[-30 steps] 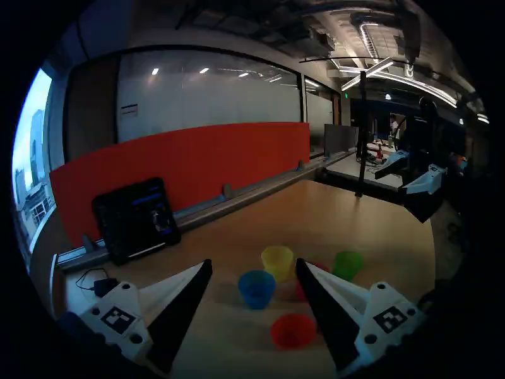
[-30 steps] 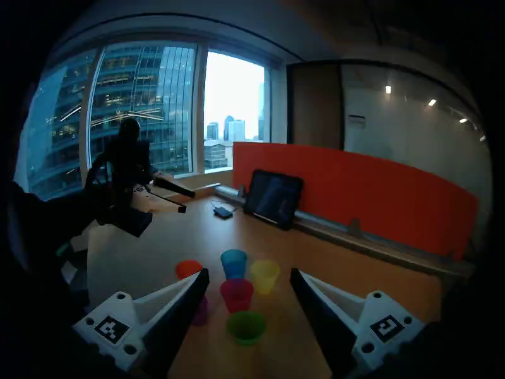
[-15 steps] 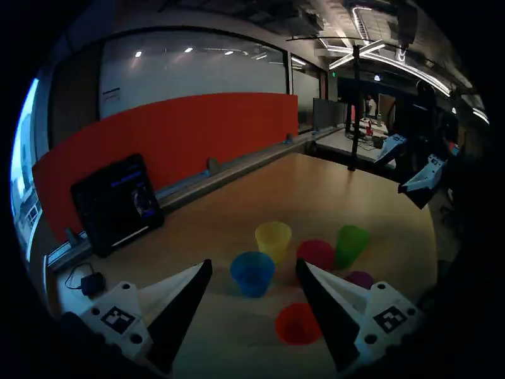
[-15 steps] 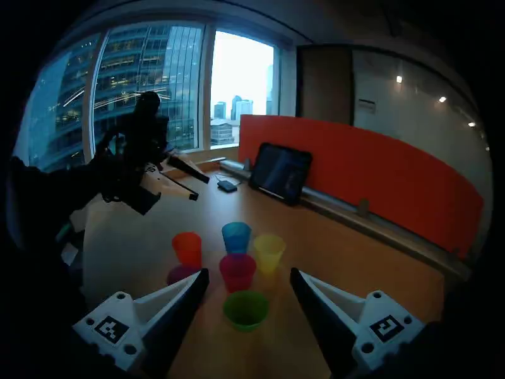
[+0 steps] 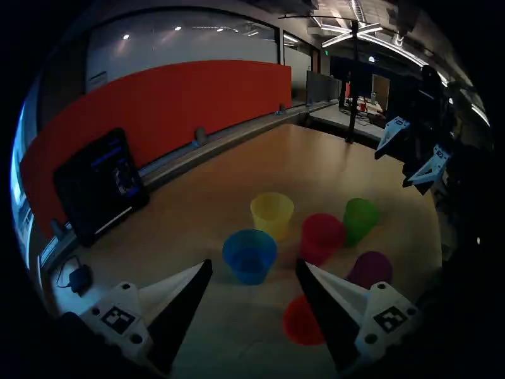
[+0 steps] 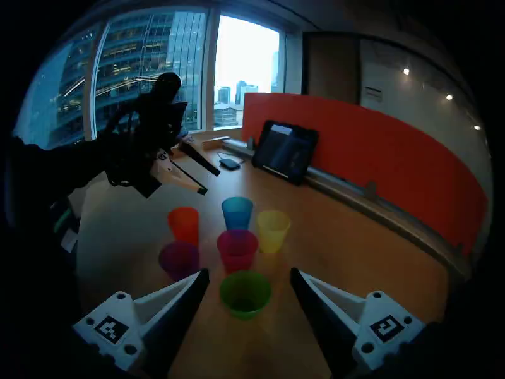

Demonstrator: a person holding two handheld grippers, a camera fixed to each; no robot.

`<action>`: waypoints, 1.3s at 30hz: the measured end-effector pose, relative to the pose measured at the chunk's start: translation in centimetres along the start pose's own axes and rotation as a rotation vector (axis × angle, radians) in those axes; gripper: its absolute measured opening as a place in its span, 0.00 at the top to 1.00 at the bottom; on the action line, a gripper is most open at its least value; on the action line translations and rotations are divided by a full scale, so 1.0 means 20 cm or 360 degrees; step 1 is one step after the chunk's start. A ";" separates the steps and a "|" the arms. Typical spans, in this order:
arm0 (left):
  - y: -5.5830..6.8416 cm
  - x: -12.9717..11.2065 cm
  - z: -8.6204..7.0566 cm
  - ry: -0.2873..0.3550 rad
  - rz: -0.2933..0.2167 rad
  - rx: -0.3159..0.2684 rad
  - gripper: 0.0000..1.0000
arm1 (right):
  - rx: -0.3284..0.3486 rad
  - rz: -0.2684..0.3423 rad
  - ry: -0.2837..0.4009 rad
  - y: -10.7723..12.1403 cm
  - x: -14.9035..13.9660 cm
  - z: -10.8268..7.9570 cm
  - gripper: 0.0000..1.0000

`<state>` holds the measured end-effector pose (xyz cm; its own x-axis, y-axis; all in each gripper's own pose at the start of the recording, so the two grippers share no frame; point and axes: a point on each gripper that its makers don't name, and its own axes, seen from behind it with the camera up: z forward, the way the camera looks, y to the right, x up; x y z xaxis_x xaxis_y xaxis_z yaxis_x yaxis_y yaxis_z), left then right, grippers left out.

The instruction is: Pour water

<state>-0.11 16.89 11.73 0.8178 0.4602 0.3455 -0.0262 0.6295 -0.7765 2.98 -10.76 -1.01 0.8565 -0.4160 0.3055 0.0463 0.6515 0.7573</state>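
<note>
Table (image 5: 303, 158): wooden, spreading across the middle and lower part of the left gripper view and bearing everything.
Orange partition (image 5: 158, 104): running along the table's far edge, upper left of that view.
Tablet (image 5: 98, 183): leaning against the partition at the left.
Left gripper (image 5: 252, 264): hovering above the table with its fingers spread wide, gripping nothing; the blue cup (image 5: 249, 256) is sitting beyond the gap.
Right gripper (image 6: 248, 272): hovering at the bottom of the right gripper view, fingers also wide apart and empty, with the green cup (image 6: 245, 294) standing in line with the gap.
Cups: six are standing upright in a tight cluster at centre frame; the yellow cup (image 5: 271, 215), red cup (image 5: 322, 237), purple cup (image 5: 371, 268) and orange cup (image 5: 300, 322) are crowding round the other two.
Pouring: seemingly not begun. No cup is being lifted or tilted, and I cannot tell which one is holding water. Picking one, grasping it and tipping it into another all appear left.
</note>
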 end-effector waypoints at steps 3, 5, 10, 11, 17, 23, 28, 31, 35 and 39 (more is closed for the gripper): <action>0.00 -0.02 0.03 -0.0029 -0.0004 -0.0018 0.02 | 0.0009 -0.0007 -0.0027 -0.01 -0.04 0.03 0.00; -0.01 -0.04 0.06 -0.0052 -0.0006 -0.0026 0.02 | 0.0016 -0.0007 -0.0043 -0.01 -0.06 0.04 0.00; -0.03 -0.09 0.12 -0.0110 -0.0006 -0.0039 0.02 | 0.0027 -0.0003 -0.0076 -0.02 -0.11 0.08 0.00; -0.03 -0.10 0.14 -0.0120 -0.0006 -0.0042 0.02 | 0.0029 -0.0002 -0.0082 -0.02 -0.12 0.09 0.00; -0.05 -0.14 0.20 -0.0172 -0.0010 -0.0059 0.02 | 0.0036 0.0009 -0.0113 -0.01 -0.16 0.13 0.00; -0.05 -0.16 0.26 -0.0203 -0.0005 -0.0081 0.02 | 0.0042 0.0015 -0.0142 -0.01 -0.20 0.16 0.00; -0.04 -0.16 0.30 -0.0215 0.0005 -0.0098 0.02 | 0.0046 0.0018 -0.0150 -0.01 -0.21 0.18 0.00; -0.03 -0.16 0.33 -0.0221 0.0014 -0.0105 0.02 | 0.0048 0.0020 -0.0152 -0.01 -0.21 0.18 0.00; -0.03 -0.15 0.36 -0.0225 0.0027 -0.0106 0.02 | 0.0049 0.0020 -0.0157 -0.01 -0.22 0.18 0.00; -0.03 -0.15 0.38 -0.0229 0.0029 -0.0104 0.02 | 0.0050 0.0020 -0.0159 -0.01 -0.22 0.18 0.00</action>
<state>-6.88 20.03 15.15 0.7267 0.5590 0.3993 0.0011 0.5803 -0.8144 -2.67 -11.28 -0.38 0.8012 -0.4701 0.3702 0.0182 0.6376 0.7702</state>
